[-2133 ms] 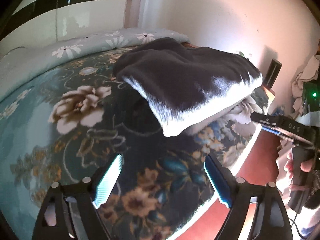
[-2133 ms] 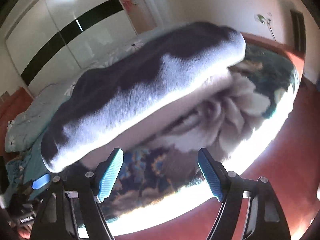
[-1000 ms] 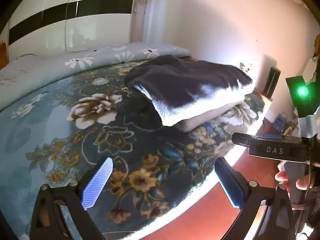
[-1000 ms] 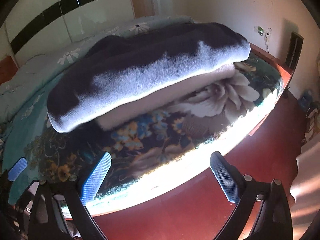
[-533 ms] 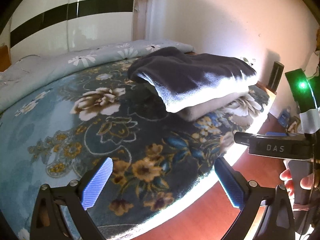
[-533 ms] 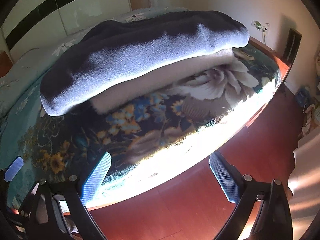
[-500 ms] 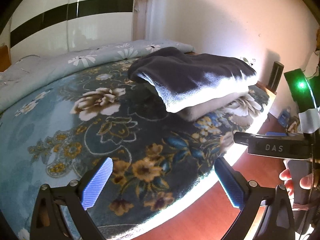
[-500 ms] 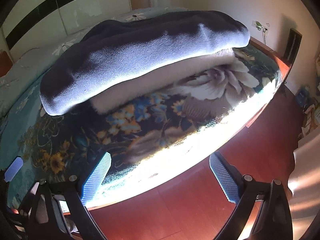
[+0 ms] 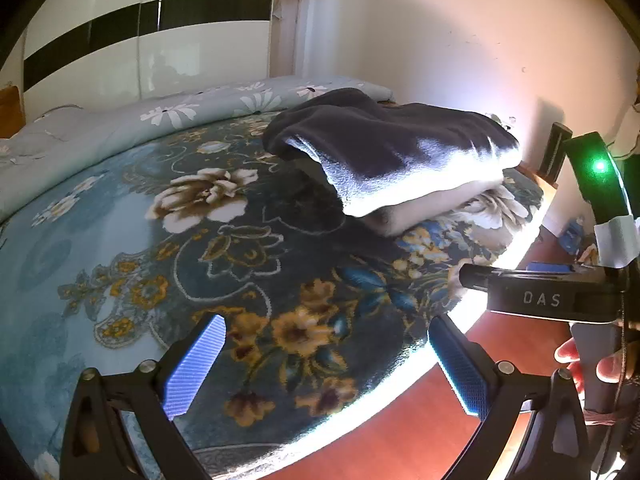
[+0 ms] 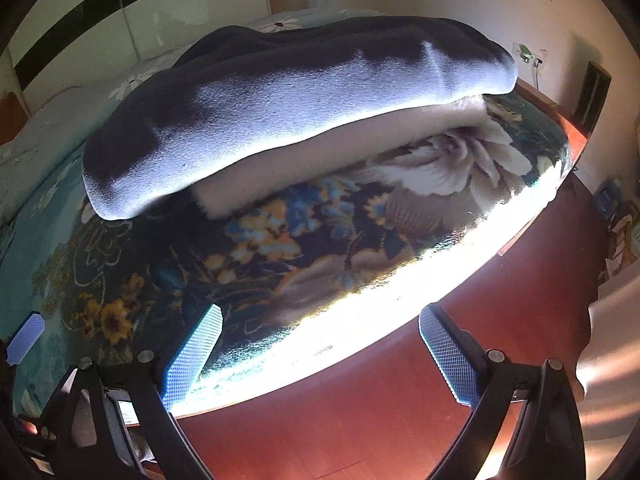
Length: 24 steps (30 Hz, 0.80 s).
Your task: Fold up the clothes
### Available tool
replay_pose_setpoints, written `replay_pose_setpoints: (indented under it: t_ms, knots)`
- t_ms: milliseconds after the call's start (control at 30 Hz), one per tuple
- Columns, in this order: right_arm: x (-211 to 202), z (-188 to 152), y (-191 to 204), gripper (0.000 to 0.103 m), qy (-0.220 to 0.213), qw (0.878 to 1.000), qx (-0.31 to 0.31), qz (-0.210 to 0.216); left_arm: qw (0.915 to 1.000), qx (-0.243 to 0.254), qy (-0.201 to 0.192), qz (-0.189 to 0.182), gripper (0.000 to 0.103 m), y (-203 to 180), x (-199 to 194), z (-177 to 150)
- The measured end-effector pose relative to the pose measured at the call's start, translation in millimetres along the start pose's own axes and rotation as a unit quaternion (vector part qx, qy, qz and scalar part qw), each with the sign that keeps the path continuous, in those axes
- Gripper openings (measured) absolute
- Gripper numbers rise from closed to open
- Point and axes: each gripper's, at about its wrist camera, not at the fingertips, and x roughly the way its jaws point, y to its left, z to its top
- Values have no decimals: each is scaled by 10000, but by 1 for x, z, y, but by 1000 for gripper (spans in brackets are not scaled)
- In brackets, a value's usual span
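A folded dark navy fleece garment (image 9: 396, 156) lies on a folded pale garment (image 9: 440, 204) near the bed's right corner. In the right wrist view the navy garment (image 10: 288, 96) fills the upper middle, with the pale garment (image 10: 340, 152) under it. My left gripper (image 9: 326, 364) is open and empty, hovering over the floral blanket (image 9: 160, 264) well short of the pile. My right gripper (image 10: 320, 356) is open and empty, over the bed's edge and the floor. The right gripper's body (image 9: 540, 296) shows at the right of the left wrist view.
A pale blue daisy-print quilt (image 9: 120, 128) lies at the far side of the bed. The bed's sunlit edge (image 10: 360, 320) drops to a red-brown floor (image 10: 400, 420). A white wardrobe with a black stripe (image 9: 140, 40) stands behind. A dark upright object (image 10: 596, 88) leans by the wall.
Both grippers have drawn back from the folded pile and their jaws have spread wider. In the last half second almost nothing has moved.
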Motion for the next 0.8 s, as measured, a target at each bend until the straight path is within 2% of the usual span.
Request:
replay_pose_setpoints:
  t_ms: [367,800]
  knots:
    - [3,-1,0,100,35,10000,36,9,10000,21,41,22,103,-1,1,-3]
    - [8,-3,2,100,39,9999,106,1,9994,166,-95,304,103,-5,1,-8]
